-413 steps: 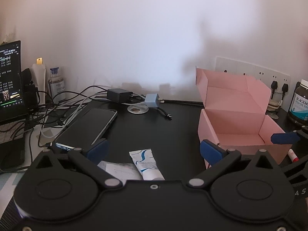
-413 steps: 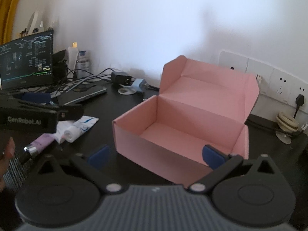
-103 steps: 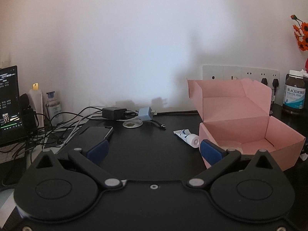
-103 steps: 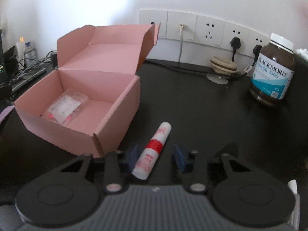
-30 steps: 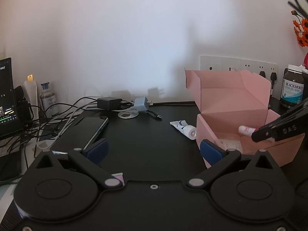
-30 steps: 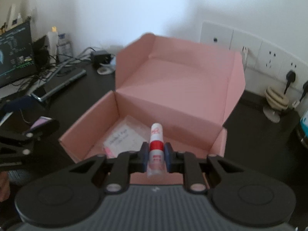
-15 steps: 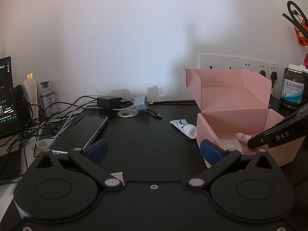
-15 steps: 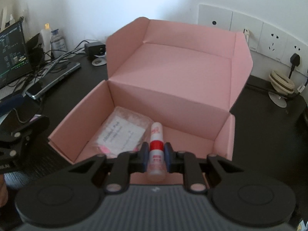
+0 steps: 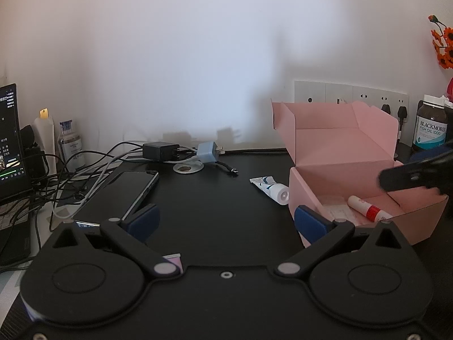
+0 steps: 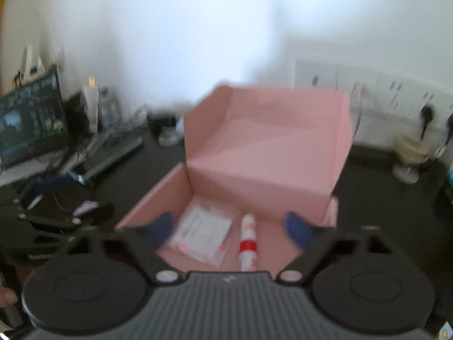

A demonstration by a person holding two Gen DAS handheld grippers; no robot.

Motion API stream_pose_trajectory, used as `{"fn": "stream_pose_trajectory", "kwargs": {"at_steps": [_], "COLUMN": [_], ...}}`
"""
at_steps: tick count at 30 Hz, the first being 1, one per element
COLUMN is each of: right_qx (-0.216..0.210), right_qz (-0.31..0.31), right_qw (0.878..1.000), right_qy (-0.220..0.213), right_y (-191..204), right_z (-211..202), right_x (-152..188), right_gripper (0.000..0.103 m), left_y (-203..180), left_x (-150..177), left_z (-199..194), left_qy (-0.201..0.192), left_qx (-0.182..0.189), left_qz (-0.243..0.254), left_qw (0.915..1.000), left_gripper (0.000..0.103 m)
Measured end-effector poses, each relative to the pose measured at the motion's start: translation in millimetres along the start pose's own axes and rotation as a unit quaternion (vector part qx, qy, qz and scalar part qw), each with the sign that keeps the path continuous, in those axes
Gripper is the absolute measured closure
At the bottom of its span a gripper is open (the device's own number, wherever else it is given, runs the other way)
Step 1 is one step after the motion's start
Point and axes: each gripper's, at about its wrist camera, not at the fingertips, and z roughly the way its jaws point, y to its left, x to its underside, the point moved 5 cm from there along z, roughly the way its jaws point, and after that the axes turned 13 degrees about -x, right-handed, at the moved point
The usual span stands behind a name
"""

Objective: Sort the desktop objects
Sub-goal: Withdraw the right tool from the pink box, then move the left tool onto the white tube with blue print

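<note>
The pink cardboard box (image 10: 266,141) stands with its lid up. On its floor lie a red-and-white tube (image 10: 248,240) and a clear packet (image 10: 202,232). My right gripper (image 10: 230,229) hovers over the box's near side, its jaws opening wide. The tube lies loose below and between them, and neither pad touches it. In the left wrist view the tube (image 9: 368,209) rests inside the box (image 9: 339,153), under one of the right gripper's fingers (image 9: 407,177). My left gripper (image 9: 226,222) is open and holds nothing. A white-and-blue tube (image 9: 271,188) lies just left of the box.
A phone (image 9: 124,192), chargers (image 9: 161,151) and tangled cables crowd the desk's back left beside a laptop screen (image 9: 8,133). A brown supplement bottle (image 9: 430,130) stands right of the box under wall sockets (image 9: 351,93). A purple tube end (image 9: 172,259) shows beneath the left gripper.
The right gripper's jaws went from shut on the red-and-white tube to wide apart. The tube now lies on the box floor beside the packet. The left gripper stayed put.
</note>
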Motion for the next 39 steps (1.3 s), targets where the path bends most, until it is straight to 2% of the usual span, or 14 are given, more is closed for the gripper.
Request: {"fn": "stream_pose_trajectory", "kwargs": {"at_steps": [3, 7, 9, 16, 21, 24, 26, 31, 34, 35, 39], "right_qx": [0.008, 0.091, 0.104, 0.067, 0.054, 0.034, 0.025, 0.004, -0.009, -0.013, -0.024], "right_qz": [-0.02, -0.019, -0.035, 0.019, 0.033, 0.05, 0.062, 0.085, 0.089, 0.091, 0.098], "right_qw": [0.999, 0.994, 0.992, 0.99, 0.99, 0.99, 0.99, 0.987, 0.986, 0.985, 0.984], "right_qy": [-0.032, -0.049, -0.065, -0.125, -0.125, -0.124, -0.124, -0.139, -0.143, -0.144, -0.144], "right_y": [9.6, 14.3, 16.1, 0.3, -6.5, -11.1, -13.9, -20.0, -20.5, -20.9, -22.5], "right_z": [-17.6, -34.9, -46.5, -69.6, -60.3, -59.6, -60.4, -65.3, -66.6, -66.6, -66.8], "right_x": [6.5, 23.6, 34.8, 59.6, 63.2, 64.4, 66.1, 68.6, 69.1, 69.3, 70.1], "right_gripper": [0.001, 0.001, 0.001, 0.001, 0.001, 0.001, 0.001, 0.001, 0.001, 0.001, 0.001], "left_y": [0.5, 2.4, 3.2, 7.5, 15.8, 22.5, 21.0, 4.7, -6.0, -11.0, -32.7], "left_x": [0.0, 1.0, 1.2, 1.2, -10.2, -26.0, -36.3, -50.4, -52.3, -52.3, -51.1], "left_z": [0.3, -0.3, 0.7, 6.1, 12.0, 10.6, 17.1, 53.4, 79.8, 87.8, 111.5], "left_qy": [-0.002, 0.003, 0.006, 0.022, 0.059, 0.072, 0.094, 0.135, 0.137, 0.139, 0.15], "left_qx": [0.001, 0.015, 0.022, 0.037, 0.03, 0.051, 0.055, 0.027, -0.036, -0.047, -0.054], "left_qz": [-0.001, -0.008, -0.013, -0.034, -0.047, -0.073, -0.061, 0.0, 0.022, 0.032, 0.064], "left_qw": [1.0, 0.9999, 0.9997, 0.9985, 0.9967, 0.9934, 0.9922, 0.9905, 0.9897, 0.9887, 0.9852], "left_gripper": [0.0, 0.0, 0.0, 0.0, 0.0, 0.0, 0.0, 0.0, 0.0, 0.0, 0.0]}}
